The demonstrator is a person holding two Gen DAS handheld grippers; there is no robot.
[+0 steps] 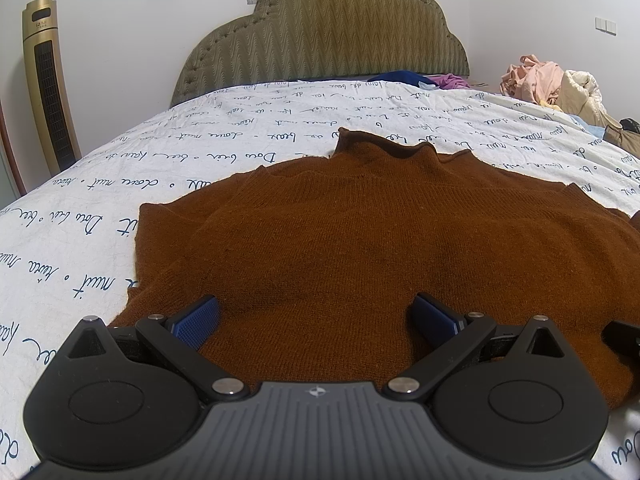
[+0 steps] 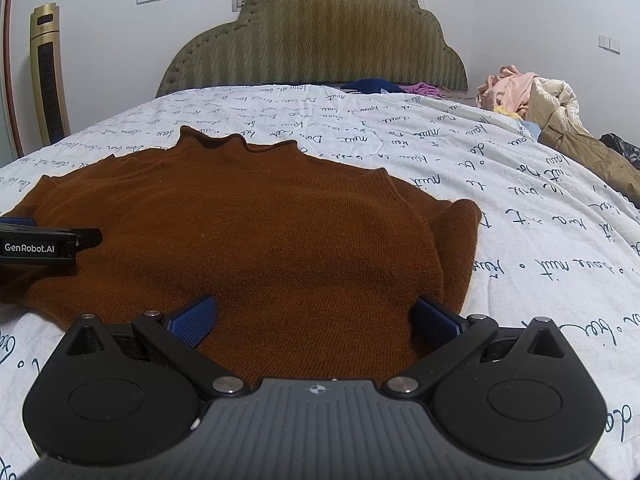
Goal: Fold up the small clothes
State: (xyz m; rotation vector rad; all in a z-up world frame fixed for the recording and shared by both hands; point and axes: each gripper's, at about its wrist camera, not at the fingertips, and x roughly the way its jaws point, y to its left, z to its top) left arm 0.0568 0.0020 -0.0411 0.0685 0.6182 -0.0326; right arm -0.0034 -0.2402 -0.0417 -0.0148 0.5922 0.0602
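Note:
A rust-brown knit sweater (image 1: 360,240) lies flat on the bed, collar toward the headboard, both sleeves folded in over the body. It also shows in the right wrist view (image 2: 260,232). My left gripper (image 1: 316,320) is open and empty, hovering over the sweater's near hem on its left side. My right gripper (image 2: 314,318) is open and empty over the near hem on the right side. The left gripper's body (image 2: 40,246) shows at the left edge of the right wrist view.
The bed has a white sheet (image 1: 120,184) with dark script print. An olive padded headboard (image 1: 332,36) stands at the far end. A pile of clothes (image 2: 540,104) lies at the far right, more garments (image 2: 384,87) near the headboard. A gold tower fan (image 1: 48,88) stands left.

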